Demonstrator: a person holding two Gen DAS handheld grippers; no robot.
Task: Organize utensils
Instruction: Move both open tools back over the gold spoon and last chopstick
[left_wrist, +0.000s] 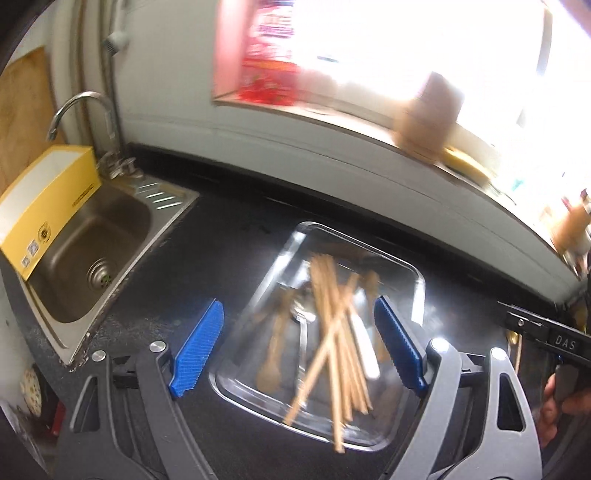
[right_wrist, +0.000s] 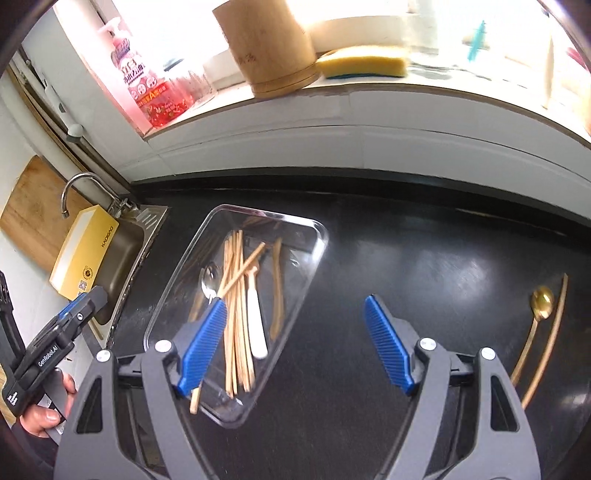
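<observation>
A clear plastic tray (right_wrist: 314, 236) on the black counter holds several wooden chopsticks (right_wrist: 236, 295), a metal spoon (right_wrist: 209, 280), a white-handled utensil (right_wrist: 256, 325) and wooden utensils. The tray (left_wrist: 413, 273) and chopsticks (left_wrist: 332, 325) also show, blurred, in the left wrist view. My left gripper (left_wrist: 297, 345) is open and empty, above the tray's near part. My right gripper (right_wrist: 295, 343) is open and empty, over the tray's right edge. A gold spoon (right_wrist: 535, 317) and a wooden chopstick (right_wrist: 550, 332) lie on the counter to the right. A wooden utensil holder (right_wrist: 269, 44) stands on the windowsill.
A steel sink (left_wrist: 96, 251) with a tap (left_wrist: 79, 110) and a yellow box (left_wrist: 44, 206) is at the left. A yellow sponge (right_wrist: 364, 62) and a pink soap bottle (right_wrist: 147, 85) sit on the sill. A cutting board (right_wrist: 33, 221) leans at the left.
</observation>
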